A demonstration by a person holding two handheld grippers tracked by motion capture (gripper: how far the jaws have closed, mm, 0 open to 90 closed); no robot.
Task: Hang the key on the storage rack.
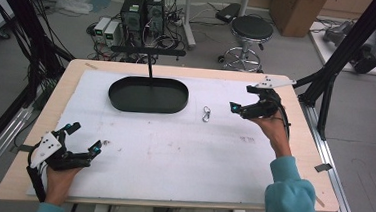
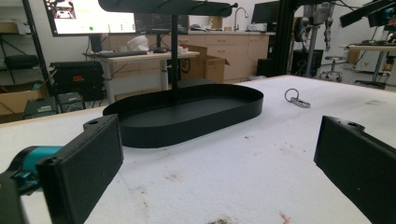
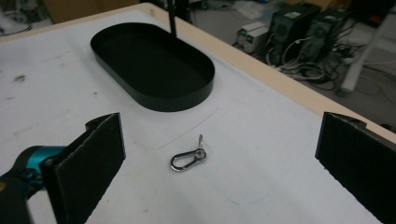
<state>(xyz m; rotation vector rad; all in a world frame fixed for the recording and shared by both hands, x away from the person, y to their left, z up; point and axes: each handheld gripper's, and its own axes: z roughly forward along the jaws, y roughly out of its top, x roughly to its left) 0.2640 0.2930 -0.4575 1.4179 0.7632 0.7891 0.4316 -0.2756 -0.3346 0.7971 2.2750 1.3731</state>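
A small silver carabiner clip [image 1: 206, 114] lies on the white mat, right of a black oval tray [image 1: 126, 106]. My right gripper [image 1: 241, 98] hovers open just right of the clip. In the right gripper view the clip [image 3: 187, 158] lies ahead between the wide-apart jaws of that gripper [image 3: 222, 140], with the tray [image 3: 187, 100] beyond it. My left gripper [image 1: 84, 138] is open near the table's front left corner, holding nothing. The left gripper view has its gripper [image 2: 219, 158] facing the tray [image 2: 196, 130], and the clip [image 2: 296, 99] lies far off to the right.
A thin black post with a crossbar [image 1: 148, 50] rises from the tray's back. The white mat [image 1: 172, 155] covers most of the wooden table [image 1: 303, 144]. Black frame struts [image 1: 328, 80] stand at the right edge. A stool [image 1: 251, 30] and computers [image 1: 142, 12] sit on the floor behind.
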